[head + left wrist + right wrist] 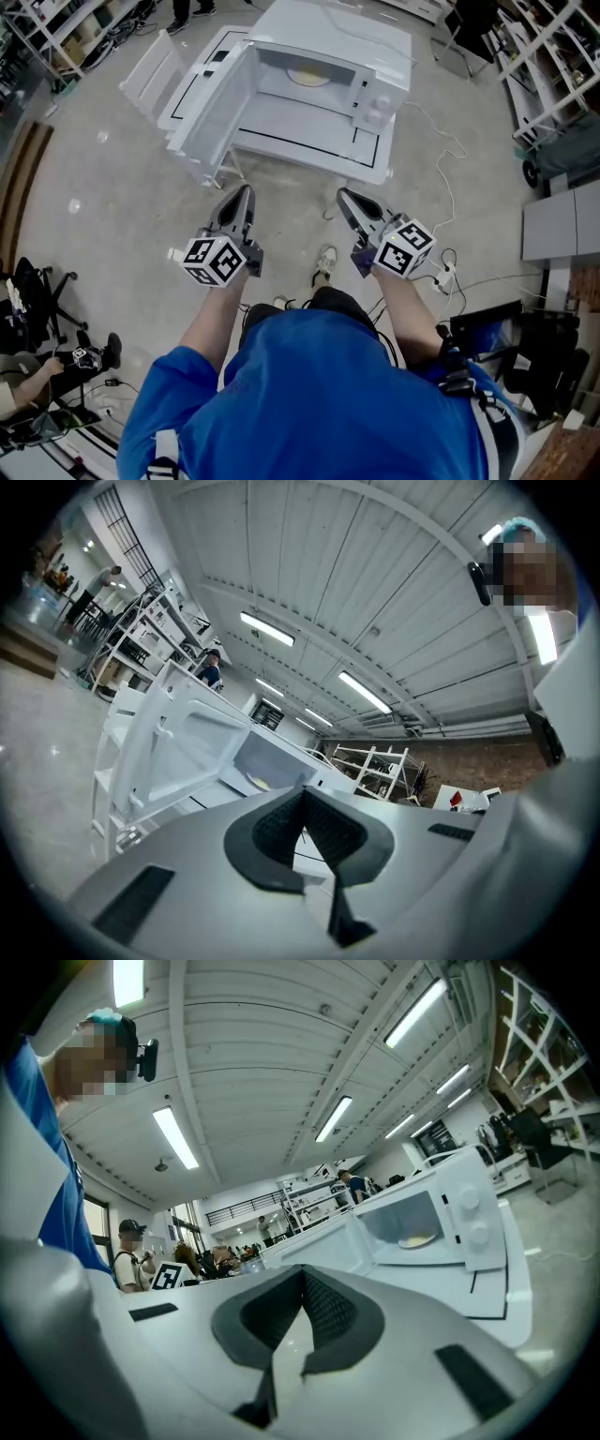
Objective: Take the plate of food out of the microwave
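A white microwave (328, 56) stands on a low white table (281, 141) ahead of me, with its door (211, 108) swung open to the left. Inside lies the plate of food (309, 77), pale with yellowish food. It also shows in the left gripper view as the plate (260, 783) and in the right gripper view as the plate (416, 1239). My left gripper (245, 191) and right gripper (344, 194) hang side by side short of the table, well away from the microwave. Both are shut with nothing between the jaws; the left gripper (302, 795) and right gripper (302, 1275) show their pads meeting.
White cables (448, 155) trail over the concrete floor right of the table to a power strip (444, 277). A white chair (155, 70) stands left of the open door. Shelving racks (548, 56) line the right side. A seated person (37, 375) is at the lower left.
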